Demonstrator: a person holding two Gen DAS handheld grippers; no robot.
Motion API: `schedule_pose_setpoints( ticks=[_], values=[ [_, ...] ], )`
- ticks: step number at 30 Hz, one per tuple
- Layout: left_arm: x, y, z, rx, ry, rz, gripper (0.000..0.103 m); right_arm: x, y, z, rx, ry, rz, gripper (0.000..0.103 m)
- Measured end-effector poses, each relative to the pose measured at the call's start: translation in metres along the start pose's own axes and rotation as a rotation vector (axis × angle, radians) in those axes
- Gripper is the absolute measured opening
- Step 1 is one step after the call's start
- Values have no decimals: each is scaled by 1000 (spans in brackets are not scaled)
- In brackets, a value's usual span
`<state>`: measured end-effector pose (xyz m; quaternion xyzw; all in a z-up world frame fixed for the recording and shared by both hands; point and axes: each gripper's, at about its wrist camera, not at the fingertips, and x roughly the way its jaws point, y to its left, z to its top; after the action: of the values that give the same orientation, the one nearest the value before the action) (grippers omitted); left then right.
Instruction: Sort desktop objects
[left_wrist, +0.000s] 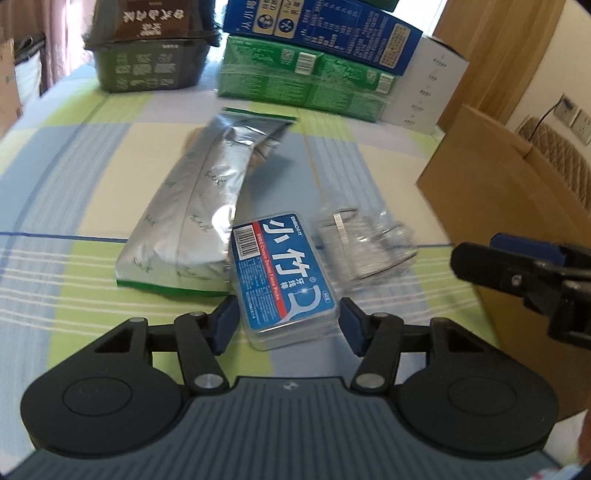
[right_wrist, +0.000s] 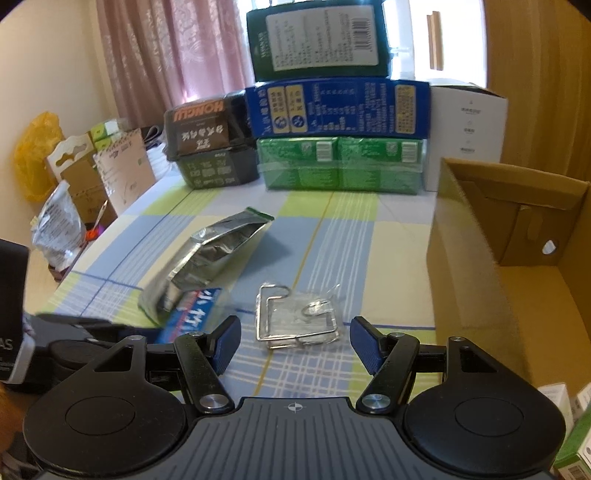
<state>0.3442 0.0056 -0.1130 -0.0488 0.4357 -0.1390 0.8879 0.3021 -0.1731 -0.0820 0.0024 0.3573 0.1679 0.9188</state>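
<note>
My left hand-held gripper (left_wrist: 288, 323) is spread wide around the near end of the blue dental floss pick box (left_wrist: 282, 280), its pads either side of the clear case without touching it. The box lies on the checked cloth of the table (left_wrist: 74, 177), against the near end of the silver foil pouch (left_wrist: 199, 206), toward the table's near edge. My right hand-held gripper (right_wrist: 295, 341) is also wide, empty, low over the bagged metal wire hook (right_wrist: 295, 319), which lies just right of the floss box. The open cardboard box (right_wrist: 498, 236) stands at the table's right edge. Stacked cartons, among them the green pack (right_wrist: 341, 164), line the far edge.
</note>
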Motion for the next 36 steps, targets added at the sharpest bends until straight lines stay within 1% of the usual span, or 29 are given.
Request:
schedule_pose_setpoints(
  ticks=[3, 4, 6, 7, 8, 12, 17, 21, 22, 25, 28, 31, 35, 36],
  values=[
    [-7, 5, -4, 75, 2, 82, 54, 14, 3, -1, -26, 31, -9, 64],
    [-9, 7, -6, 87, 6, 90, 53, 18, 5, -2, -33, 35, -14, 64],
    [-12, 14, -8, 83, 9, 76, 53, 26, 7, -3, -58, 34, -28, 69],
    [-12, 16, -9, 82, 8, 73, 53, 30, 8, -3, -65, 31, -33, 76],
    [-13, 17, -10, 89, 5, 74, 53, 34, 8, -3, -65, 30, -36, 80],
    [-12, 15, -11, 125, 8, 78, 54, 55, 7, -1, -57, 46, -37, 81],
    [-9, 15, -11, 116, 12, 66, 55, 80, 5, 0, -74, 76, -52, 81],
    [-5, 13, -14, 118, 12, 72, 64, 87, 4, 0, -85, 72, -56, 80],
    [-5, 12, -15, 116, 4, 74, 64, 87, 3, 0, -85, 72, -54, 79],
    [-7, 10, -13, 110, -32, 90, 64, 87, 2, 1, -86, 74, -54, 70],
    [-7, 10, -12, 99, -56, 103, 64, 86, 3, 0, -100, 74, -55, 69],
    [-5, 10, -13, 91, -54, 108, 64, 85, 2, 1, -106, 65, -72, 70],
    [-3, 9, -15, 95, -46, 105, 64, 88, -1, 1, -123, 69, -50, 83],
    [-2, 9, -15, 97, -48, 104, 64, 89, -1, 0, -128, 70, -51, 84]
  ],
)
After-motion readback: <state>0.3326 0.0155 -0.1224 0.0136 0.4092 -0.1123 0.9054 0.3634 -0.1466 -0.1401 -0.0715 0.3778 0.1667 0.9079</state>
